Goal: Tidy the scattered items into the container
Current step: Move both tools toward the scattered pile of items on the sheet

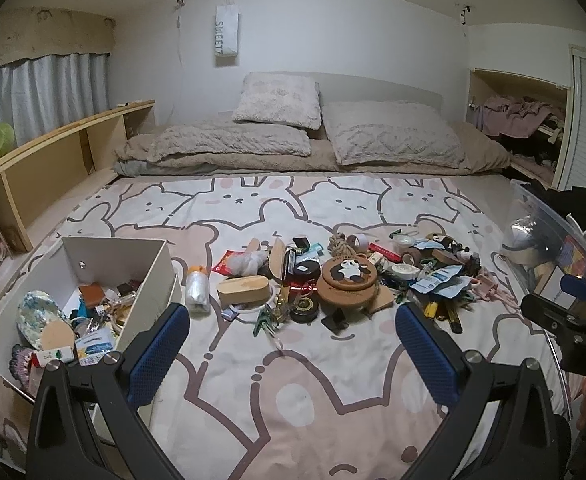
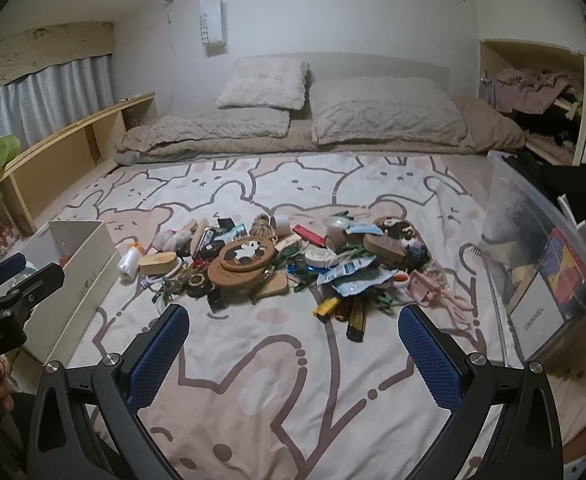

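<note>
A heap of small items lies mid-bed: a round panda coaster, a wooden case, tape rolls, clips, packets and lighters. A white open box at the left holds several items. My left gripper is open and empty, just right of the box and short of the heap. My right gripper is open and empty, in front of the heap. Each gripper shows at the other view's edge.
A clear plastic bin with mixed things stands at the right bed edge. Pillows and a folded blanket lie at the far end. A wooden shelf runs along the left. The bedsheet has a bear pattern.
</note>
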